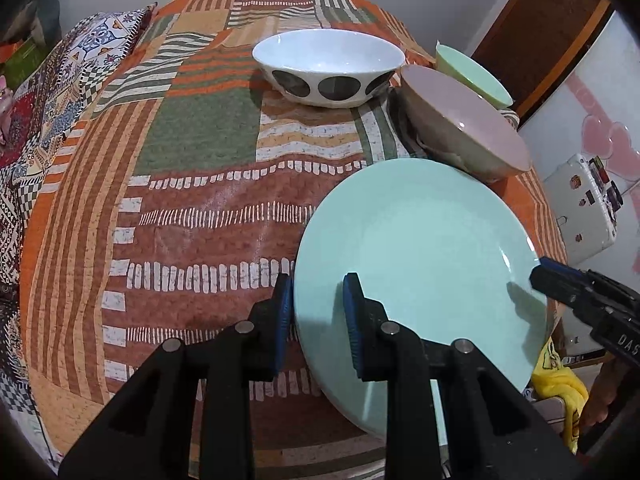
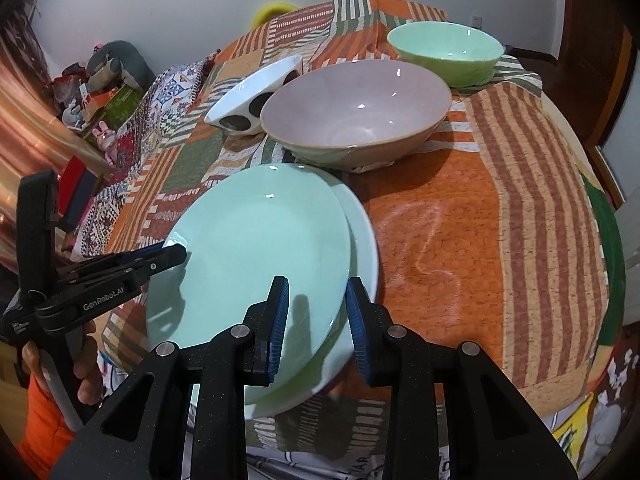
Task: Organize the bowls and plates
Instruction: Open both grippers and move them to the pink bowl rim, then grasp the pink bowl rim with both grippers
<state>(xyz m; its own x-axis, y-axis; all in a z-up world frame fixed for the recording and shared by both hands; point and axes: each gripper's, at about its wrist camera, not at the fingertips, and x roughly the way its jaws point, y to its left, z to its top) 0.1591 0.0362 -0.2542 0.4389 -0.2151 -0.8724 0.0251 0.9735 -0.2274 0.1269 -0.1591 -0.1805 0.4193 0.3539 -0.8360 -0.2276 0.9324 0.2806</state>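
Both grippers, left (image 1: 318, 312) and right (image 2: 317, 312), have their fingers nearly closed on opposite rims of the green plate (image 2: 256, 256), above a white plate (image 2: 366, 240) on the bed. Lower it level and centred before letting go. 3 bowls (image 2: 356, 108) wait beyond.

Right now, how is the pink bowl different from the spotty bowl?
The pink bowl is plain, while the spotty bowl is white with dark round spots outside. The pink bowl looks wider in the right wrist view. The pink bowl sits nearer the green plate, the spotty bowl farther back. Both stand upright and empty on the patterned cloth.
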